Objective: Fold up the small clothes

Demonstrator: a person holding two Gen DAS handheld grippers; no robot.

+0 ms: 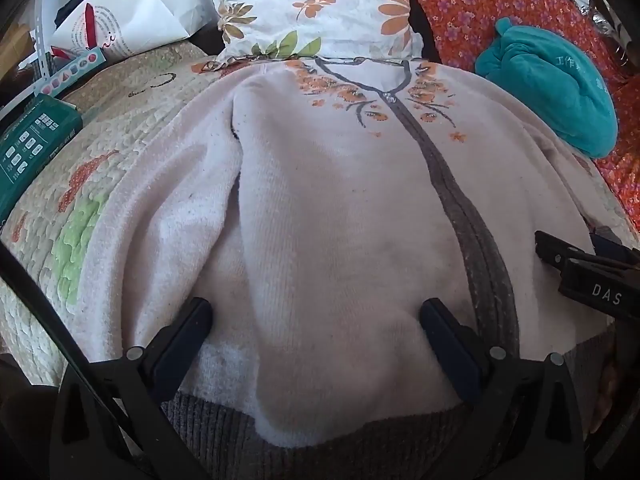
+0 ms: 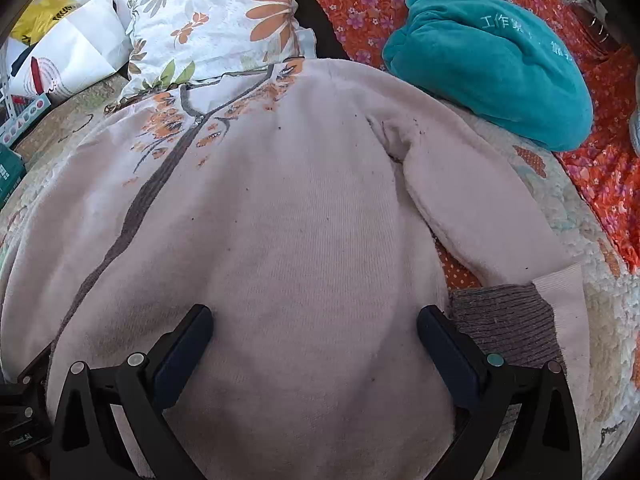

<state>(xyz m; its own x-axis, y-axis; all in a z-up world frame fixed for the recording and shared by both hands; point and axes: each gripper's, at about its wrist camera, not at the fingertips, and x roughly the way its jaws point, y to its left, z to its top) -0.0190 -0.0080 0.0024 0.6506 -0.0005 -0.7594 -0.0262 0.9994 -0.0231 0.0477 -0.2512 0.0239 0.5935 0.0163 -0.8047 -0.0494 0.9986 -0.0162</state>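
Now the pink cardigan [image 1: 340, 200] lies flat, front up, on the quilted bed [image 1: 132, 140]; left tool [image 1: 316, 320] and right tool [image 2: 314, 320] hover spread over its hem, pinching nothing. A shallow pinch could grab one layer only, skewing the fold

Pale pink knitted zip cardigan [image 1: 340, 200] lies flat on quilted bedspread [image 1: 132, 128], floral pillow [image 1: 316, 4] behind its collar, teal plush bundle [image 2: 492, 64] behind-right, green box [image 1: 28, 148] left.
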